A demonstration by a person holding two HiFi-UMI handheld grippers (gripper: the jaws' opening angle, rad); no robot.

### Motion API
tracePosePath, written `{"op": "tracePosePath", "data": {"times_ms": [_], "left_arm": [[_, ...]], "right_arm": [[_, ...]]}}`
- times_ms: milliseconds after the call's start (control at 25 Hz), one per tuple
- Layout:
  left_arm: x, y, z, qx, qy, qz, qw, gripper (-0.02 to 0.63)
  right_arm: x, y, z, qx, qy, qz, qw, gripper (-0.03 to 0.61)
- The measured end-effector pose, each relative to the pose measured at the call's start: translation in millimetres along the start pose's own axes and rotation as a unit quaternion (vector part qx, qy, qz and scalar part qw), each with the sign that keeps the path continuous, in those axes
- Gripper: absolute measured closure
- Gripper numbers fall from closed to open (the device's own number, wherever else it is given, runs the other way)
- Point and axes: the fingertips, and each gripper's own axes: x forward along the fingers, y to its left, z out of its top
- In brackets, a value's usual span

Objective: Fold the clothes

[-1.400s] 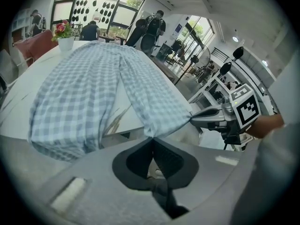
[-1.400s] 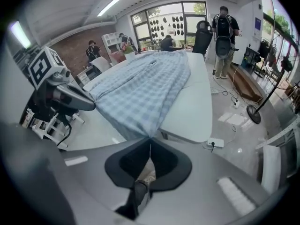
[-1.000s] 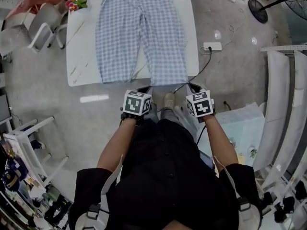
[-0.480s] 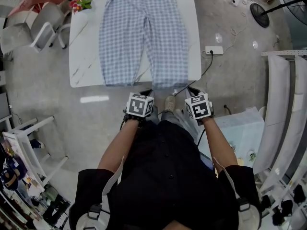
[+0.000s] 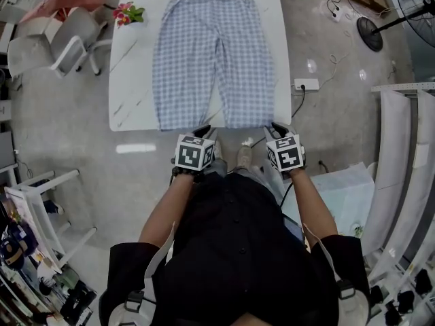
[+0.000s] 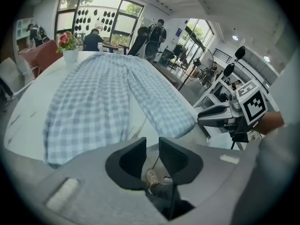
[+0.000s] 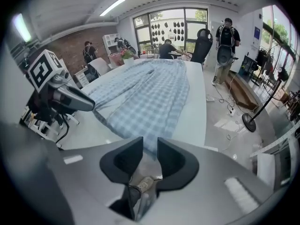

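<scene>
Blue-and-white checked trousers (image 5: 212, 53) lie flat on the white table (image 5: 132, 80), waistband far and both leg hems at the near edge. My left gripper (image 5: 204, 129) hovers just short of the left leg's hem. My right gripper (image 5: 277, 126) hovers just short of the right leg's hem. In the left gripper view the trousers (image 6: 93, 97) spread out beyond the left gripper (image 6: 152, 146), whose jaws are opening with nothing between them. In the right gripper view the trousers (image 7: 140, 97) lie ahead of the right gripper (image 7: 150, 149), whose jaws are also opening and empty.
A vase of flowers (image 5: 128, 12) stands on the table's far left corner. White chairs (image 5: 64, 43) stand left of the table. A power strip (image 5: 306, 84) and cables lie on the floor to the right, near a fan (image 5: 370, 24). People (image 6: 152, 32) stand beyond the table.
Both grippers have come closer to the table's near edge and the trouser hems. The table now sits lower and further right in the head view.
</scene>
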Motion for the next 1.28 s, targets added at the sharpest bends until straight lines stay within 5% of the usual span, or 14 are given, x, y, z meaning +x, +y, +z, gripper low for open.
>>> {"op": "tracePosePath", "data": {"times_ms": [320,760,1000,1280], "left_arm": [[-44.3,75.3,19.7,-0.035,-0.047,0.048,0.9971,0.526],[-87.8,159.6,5.1,-0.079,-0.066,0.095,0.9901,0.525],[-88.5,180.8,18.2,-0.079,-0.075,0.112,0.9877,0.519],[-79.3,202.2,49.1,-0.099,-0.07,0.126,0.9846,0.517]], "right_arm": [[21.0,20.4,82.7,-0.049,-0.036,0.0,0.998,0.48],[60.4,81.0,276.2,-0.163,-0.11,0.017,0.98,0.48],[89.7,104.8,348.1,-0.21,-0.121,0.017,0.97,0.48],[130.3,120.4,410.1,-0.201,-0.139,0.038,0.969,0.481]]}}
